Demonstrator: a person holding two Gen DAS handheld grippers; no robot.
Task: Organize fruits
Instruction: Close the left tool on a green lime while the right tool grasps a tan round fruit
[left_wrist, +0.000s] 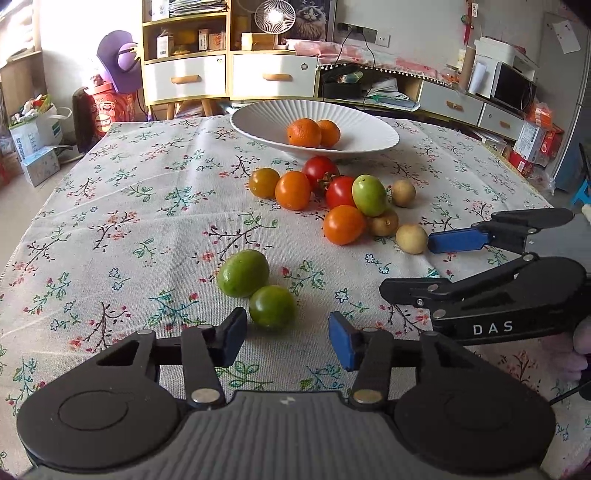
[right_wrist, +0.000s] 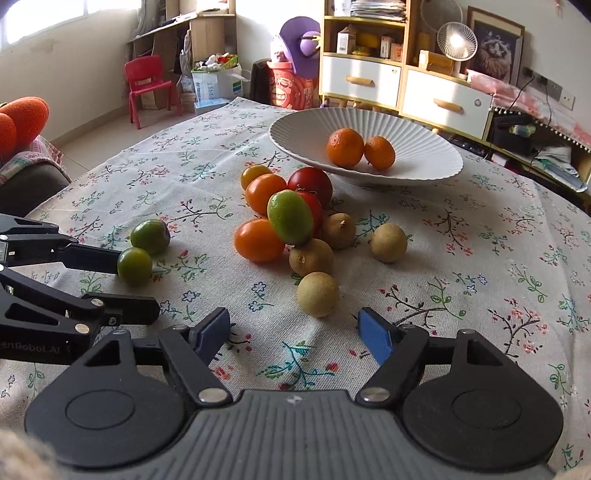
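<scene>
A white ribbed bowl (left_wrist: 258, 122) (right_wrist: 295, 133) holds two oranges (left_wrist: 303, 132) (right_wrist: 345, 146). In front of it lies a pile of red, orange and green tomatoes (left_wrist: 340, 192) (right_wrist: 291, 218) and tan longans (right_wrist: 317, 293). Two green fruits (left_wrist: 272, 307) (right_wrist: 135, 265) lie apart at the near left. My left gripper (left_wrist: 287, 341) is open, just short of the nearer green fruit. My right gripper (right_wrist: 293, 334) is open, just short of the nearest longan (left_wrist: 411, 238). Both are empty.
The table wears a floral cloth (left_wrist: 129, 221). The right gripper (left_wrist: 417, 266) shows at the right of the left wrist view, the left gripper (right_wrist: 122, 288) at the left of the right wrist view. Shelves, drawers and a red chair (right_wrist: 147, 86) stand beyond.
</scene>
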